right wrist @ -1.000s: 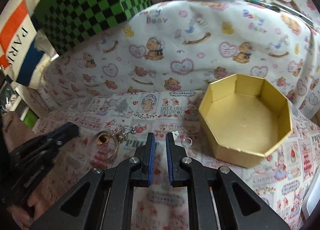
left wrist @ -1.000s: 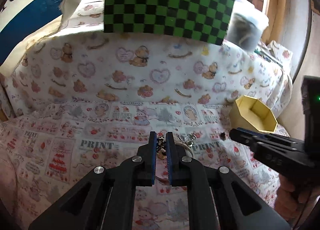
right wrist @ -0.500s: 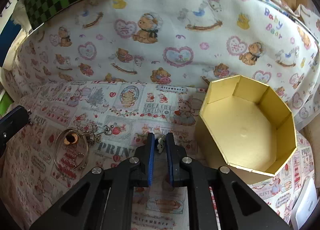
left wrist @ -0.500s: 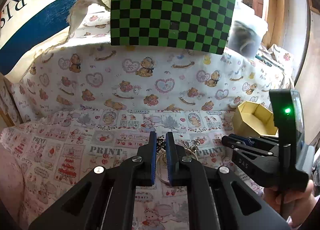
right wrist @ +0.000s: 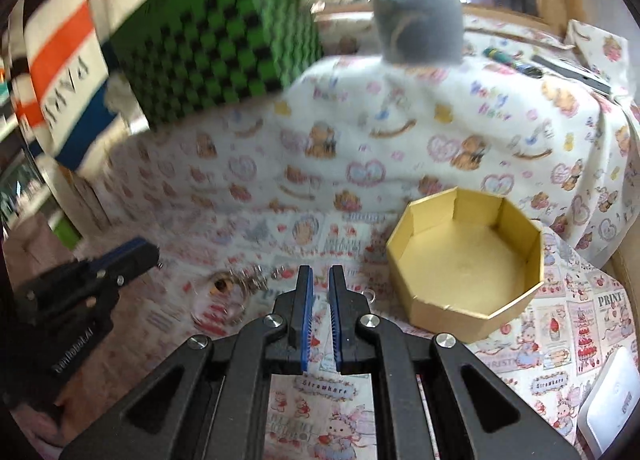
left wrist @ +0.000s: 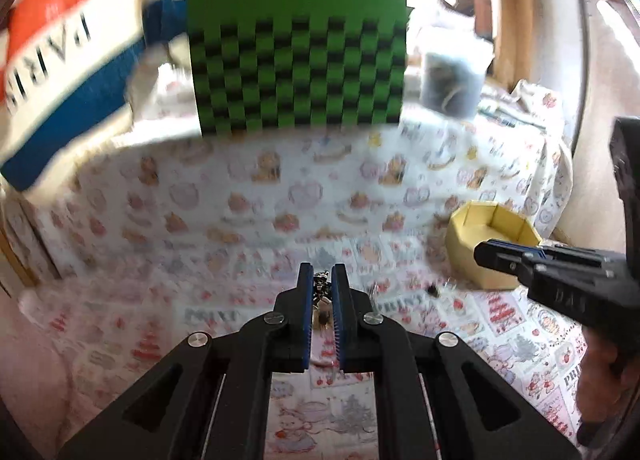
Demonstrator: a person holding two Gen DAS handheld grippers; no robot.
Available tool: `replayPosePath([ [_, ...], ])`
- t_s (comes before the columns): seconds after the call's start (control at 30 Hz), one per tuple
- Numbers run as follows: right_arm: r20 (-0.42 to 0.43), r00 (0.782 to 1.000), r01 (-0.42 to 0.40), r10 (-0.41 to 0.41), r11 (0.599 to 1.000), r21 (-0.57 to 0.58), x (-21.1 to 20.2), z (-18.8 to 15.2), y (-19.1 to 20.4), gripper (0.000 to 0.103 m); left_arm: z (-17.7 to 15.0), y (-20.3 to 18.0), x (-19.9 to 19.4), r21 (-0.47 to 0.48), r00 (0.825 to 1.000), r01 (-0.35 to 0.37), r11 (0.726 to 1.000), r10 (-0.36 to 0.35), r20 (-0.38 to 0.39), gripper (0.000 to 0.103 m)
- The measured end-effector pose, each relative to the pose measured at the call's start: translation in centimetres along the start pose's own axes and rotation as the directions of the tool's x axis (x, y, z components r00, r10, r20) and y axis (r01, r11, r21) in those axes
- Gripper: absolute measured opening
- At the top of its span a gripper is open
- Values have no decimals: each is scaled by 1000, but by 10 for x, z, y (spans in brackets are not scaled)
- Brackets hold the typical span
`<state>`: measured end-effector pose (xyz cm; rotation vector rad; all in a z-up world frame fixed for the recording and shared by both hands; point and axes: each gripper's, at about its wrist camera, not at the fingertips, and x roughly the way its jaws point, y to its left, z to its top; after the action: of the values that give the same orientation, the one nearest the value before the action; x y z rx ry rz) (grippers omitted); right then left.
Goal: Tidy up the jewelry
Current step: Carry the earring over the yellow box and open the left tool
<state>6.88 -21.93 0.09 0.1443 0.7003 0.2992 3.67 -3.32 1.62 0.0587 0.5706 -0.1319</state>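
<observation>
My left gripper [left wrist: 322, 272] is shut on a small silvery piece of chain [left wrist: 321, 284] at its tips. In the right wrist view it hangs at the left [right wrist: 140, 254], a bit sticking out of its tip. A keyring with an amber charm [right wrist: 219, 287] lies blurred on the printed cloth between the grippers. My right gripper [right wrist: 320, 274] is raised over the cloth just left of the yellow octagonal box [right wrist: 452, 312]. Its jaws are closing and I see nothing between them. A tiny ring [right wrist: 368, 294] lies beside its right finger. The box [left wrist: 472, 260] looks empty.
A cloth-covered ledge rises behind, carrying a green checkered box [left wrist: 296, 59] and a grey container [left wrist: 452, 79]. A striped bag [left wrist: 60, 59] hangs at the far left. A white device [right wrist: 608, 404] lies near the right edge. A hand [left wrist: 600, 388] holds the right gripper.
Both grippers have risen from the cloth and the views are blurred by motion. The small pale piece seen between the right fingers half a second ago no longer shows.
</observation>
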Motion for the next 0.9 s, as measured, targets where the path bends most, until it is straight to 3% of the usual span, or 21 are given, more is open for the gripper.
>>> replayPosePath([
  [0.13, 69, 997, -23, 22, 1000, 17, -23, 12, -9, 9, 17, -6, -27, 4, 996, 30, 1000, -30, 84, 8],
  [0.27, 111, 993, -34, 27, 997, 63, -39, 19, -33, 9, 40, -21, -29, 16, 994, 66, 998, -67, 87, 8],
  [0.5, 111, 993, -56, 35, 979, 194, -43, 27, -84, 9, 77, -72, 11, 17, 976, 218, 976, -218, -22, 8],
  [0.6, 83, 996, -50, 29, 965, 258, -36, 26, -109, 9, 81, -98, 29, 31, 973, 228, 973, -226, -50, 8],
  [0.67, 60, 998, -31, 16, 962, 270, -30, 25, -118, 9, 81, -117, 44, 46, 961, 266, 963, -261, -86, 8],
  [0.8, 11, 1000, 5, -8, 964, 265, -20, 23, -122, 9, 71, -139, 67, 56, 960, 263, 963, -256, -117, 8],
  [0.9, -12, 999, 38, -36, 966, 256, -18, 23, -121, 9, 63, -145, 84, 25, 949, 277, 960, -270, -164, 8],
])
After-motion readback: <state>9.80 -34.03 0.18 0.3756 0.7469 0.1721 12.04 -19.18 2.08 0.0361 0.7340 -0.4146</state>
